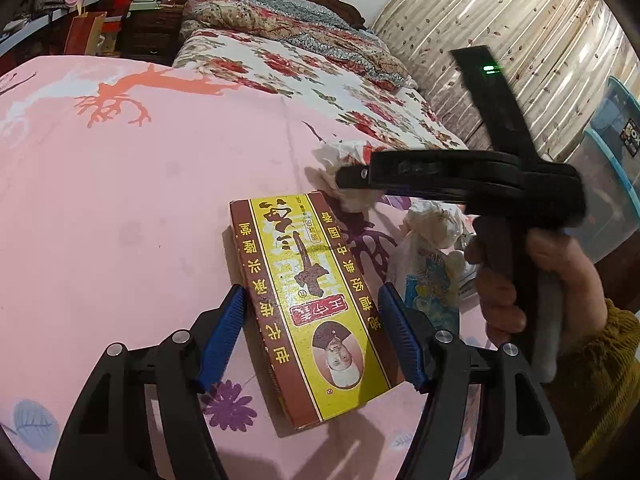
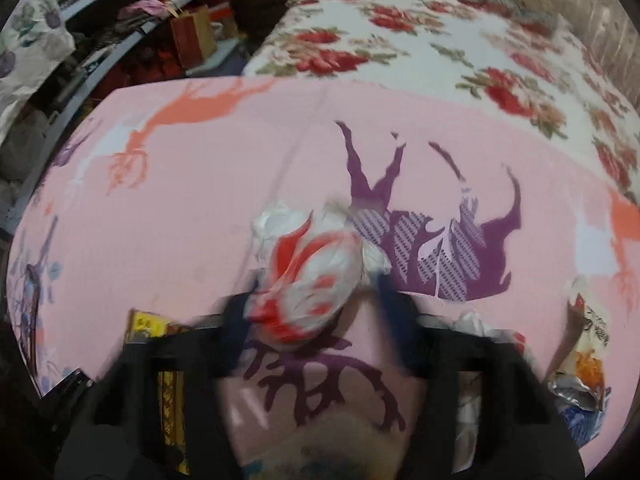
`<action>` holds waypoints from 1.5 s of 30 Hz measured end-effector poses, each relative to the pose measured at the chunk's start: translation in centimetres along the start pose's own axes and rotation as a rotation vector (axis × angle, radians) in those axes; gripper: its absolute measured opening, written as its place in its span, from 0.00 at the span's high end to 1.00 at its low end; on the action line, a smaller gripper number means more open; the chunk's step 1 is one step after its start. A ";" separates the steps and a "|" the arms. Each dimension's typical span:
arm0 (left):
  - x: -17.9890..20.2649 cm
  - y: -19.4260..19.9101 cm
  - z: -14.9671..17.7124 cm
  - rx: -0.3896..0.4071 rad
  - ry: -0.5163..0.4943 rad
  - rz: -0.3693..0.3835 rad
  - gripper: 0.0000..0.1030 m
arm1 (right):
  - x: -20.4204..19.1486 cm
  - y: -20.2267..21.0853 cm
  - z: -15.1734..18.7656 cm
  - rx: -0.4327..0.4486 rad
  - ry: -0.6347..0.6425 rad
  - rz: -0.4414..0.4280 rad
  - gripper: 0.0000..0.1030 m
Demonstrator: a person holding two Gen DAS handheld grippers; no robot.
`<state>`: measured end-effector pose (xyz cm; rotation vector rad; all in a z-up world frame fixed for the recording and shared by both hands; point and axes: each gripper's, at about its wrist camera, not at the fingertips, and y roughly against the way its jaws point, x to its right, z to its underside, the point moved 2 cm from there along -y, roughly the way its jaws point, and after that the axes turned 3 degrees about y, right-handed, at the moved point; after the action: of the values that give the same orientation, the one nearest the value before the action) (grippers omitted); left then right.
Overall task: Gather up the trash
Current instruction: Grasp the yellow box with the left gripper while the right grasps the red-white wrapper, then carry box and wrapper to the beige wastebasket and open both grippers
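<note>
Jaws of the left gripper (image 1: 312,336) stand spread around the yellow-brown box (image 1: 316,304) on the pink sheet (image 1: 120,200); beyond the box, the right gripper (image 2: 312,304) pinches a crumpled red-white wrapper (image 2: 308,276).

Upside-down Chinese characters on red-yellow box (image 1: 316,312), not clearly legible

Pink sheet (image 1: 120,200) (purple, orange prints); yellow-and-brown box (image 1: 316,308); blue fingers (image 1: 224,336)

Left gripper (image 1: 312,336) jaws apart w/ yellow-brown box (image 1: 312,304) between blue pads, on pink sheet (image 1: 120,208). Right gripper (image 1: 348,178) held by hand (image 1: 540,280), tip at crumpled tissue (image 1: 340,156); plastic wrapper (image 1: 430,256) beside box.
</note>
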<state>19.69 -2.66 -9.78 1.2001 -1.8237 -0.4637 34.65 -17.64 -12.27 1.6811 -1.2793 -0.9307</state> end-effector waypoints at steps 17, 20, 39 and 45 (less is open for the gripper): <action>1.1 2.4 0.3 0.104 -0.054 0.034 0.39 | 0.6 16.2 17.2 0.375 -0.045 0.013 0.72; 1.9 3.4 0.5 0.099 -0.075 0.098 0.39 | 2.3 16.1 20.6 0.360 -0.112 0.061 0.72; 19.3 -1.0 9.8 -0.163 -0.551 0.226 0.46 | 11.0 16.4 31.1 0.324 -0.336 0.233 0.61; 18.7 -2.7 10.6 -0.225 -0.546 0.149 0.25 | 11.0 17.5 32.7 0.373 -0.329 0.227 0.32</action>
<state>9.68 -21.86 -8.72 0.8229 -2.2234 -0.9526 0.98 -36.52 -10.26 1.6516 -1.9192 -0.8951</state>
